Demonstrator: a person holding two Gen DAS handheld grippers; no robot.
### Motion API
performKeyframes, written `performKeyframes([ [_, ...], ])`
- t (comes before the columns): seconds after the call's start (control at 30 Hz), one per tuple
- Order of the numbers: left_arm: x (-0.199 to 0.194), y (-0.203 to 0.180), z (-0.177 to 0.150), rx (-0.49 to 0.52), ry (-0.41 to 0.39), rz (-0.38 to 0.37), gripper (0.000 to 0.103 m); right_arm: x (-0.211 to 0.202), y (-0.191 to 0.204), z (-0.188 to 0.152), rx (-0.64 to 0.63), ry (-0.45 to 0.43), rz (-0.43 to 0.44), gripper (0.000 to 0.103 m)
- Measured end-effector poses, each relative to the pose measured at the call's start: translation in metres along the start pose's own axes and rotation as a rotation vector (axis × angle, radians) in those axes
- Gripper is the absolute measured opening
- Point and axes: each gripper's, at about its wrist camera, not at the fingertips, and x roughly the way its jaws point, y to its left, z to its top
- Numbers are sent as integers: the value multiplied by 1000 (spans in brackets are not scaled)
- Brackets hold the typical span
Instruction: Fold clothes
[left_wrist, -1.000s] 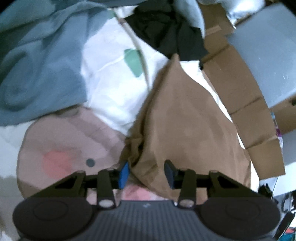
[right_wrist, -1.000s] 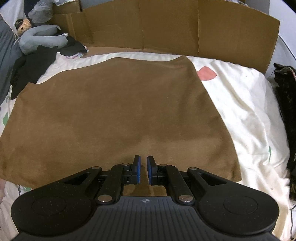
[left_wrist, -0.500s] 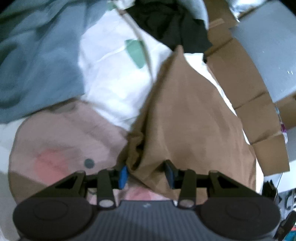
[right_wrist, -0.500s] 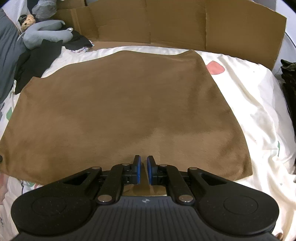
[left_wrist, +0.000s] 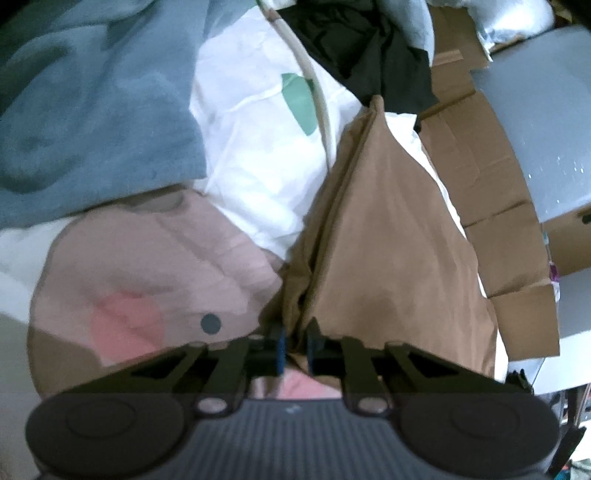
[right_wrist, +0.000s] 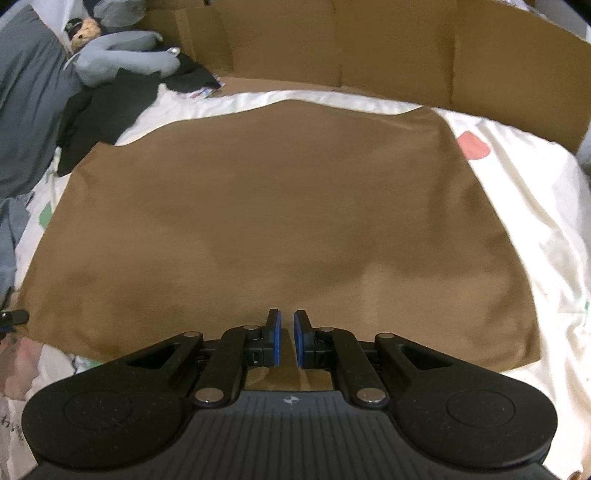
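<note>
A brown garment (right_wrist: 277, 206) lies spread flat on a white printed bedsheet (right_wrist: 535, 203). In the left wrist view its bunched corner (left_wrist: 299, 295) rises into my left gripper (left_wrist: 295, 345). The jaws are closing and the blue pads pinch the folds between them. A crease runs from that grip up the garment (left_wrist: 388, 240) towards its far corner. My right gripper (right_wrist: 287, 341) sits at the middle of the near hem. Its pads are a narrow slit apart with brown cloth between and behind them.
A blue-grey blanket (left_wrist: 92, 110) lies left of the sheet, with black clothes (left_wrist: 369, 48) heaped at the far end. Cardboard panels (right_wrist: 369, 55) wall the far side of the bed. A grey plush toy (right_wrist: 122, 59) and dark garments (right_wrist: 110, 110) lie at the back left.
My left gripper's jaws have come together on the bunched brown corner, which now stands pinched and creased. The right gripper stays shut, and its view has drifted a little across the garment.
</note>
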Motion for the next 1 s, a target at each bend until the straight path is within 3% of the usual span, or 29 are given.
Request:
performKeyframes([
  [0.37, -27, -12, 10, 10, -10, -56, 7, 14, 49, 1, -73, 26, 111, 14],
  [0.53, -36, -23, 16, 16, -26, -73, 7, 34, 74, 7, -130, 80, 115, 14],
  [1.0, -39, -26, 20, 19, -25, -61, 6, 22, 87, -9, -117, 149, 110, 14],
])
